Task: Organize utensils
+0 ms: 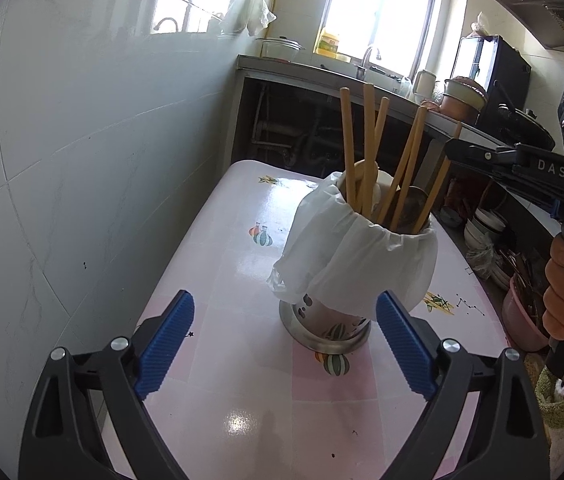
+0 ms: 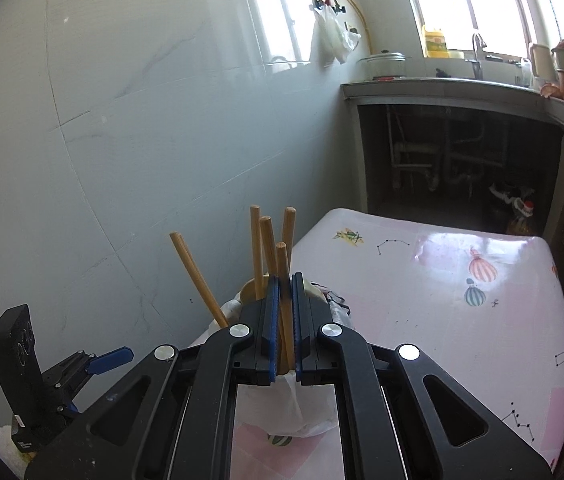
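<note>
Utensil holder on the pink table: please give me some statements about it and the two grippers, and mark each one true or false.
1. The right gripper is shut on a wooden chopstick. True.
2. The left gripper is clamped on the utensil holder. False: its jaws stand wide open, with the holder ahead of them, untouched.
3. A white plastic bag is draped over the holder's rim. True.
4. The holder lies on its side. False: it stands upright on the table.
5. All chopsticks lie flat on the table. False: they stand in the holder.

Wooden chopsticks upright in perhaps steel, bag-lined holder
</note>
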